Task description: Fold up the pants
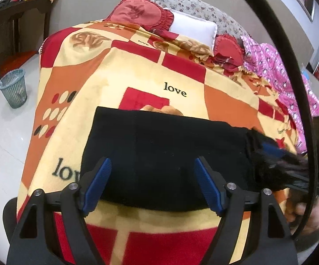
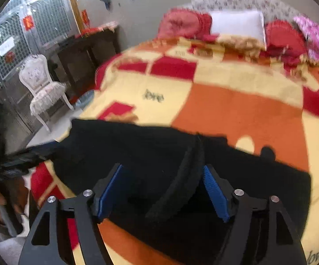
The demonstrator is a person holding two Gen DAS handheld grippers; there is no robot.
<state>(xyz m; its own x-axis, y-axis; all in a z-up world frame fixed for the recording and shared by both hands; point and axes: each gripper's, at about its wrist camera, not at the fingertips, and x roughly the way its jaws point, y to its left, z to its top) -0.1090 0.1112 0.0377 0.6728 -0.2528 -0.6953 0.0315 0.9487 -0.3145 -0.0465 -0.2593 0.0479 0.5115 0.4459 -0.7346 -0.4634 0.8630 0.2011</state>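
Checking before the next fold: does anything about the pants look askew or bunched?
Mostly tidy: the black pants lie flat on the patterned blanket. One oddity: a thick ribbed band, likely the waistband, curls up between the open right gripper fingers rather than lying flat.

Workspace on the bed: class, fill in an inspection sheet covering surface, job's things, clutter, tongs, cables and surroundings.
Surface: patterned blanket covering the bed.
Job's things: black pants lying flat, folded; waistband raised between the right pads.
Clutter: red cushions, white pillow, pink garment at the far end.
Tongs: left tongs and right tongs open over the pants.
Cables: black cable crossing the left view.
Surroundings: waste basket, white chair, dark table.
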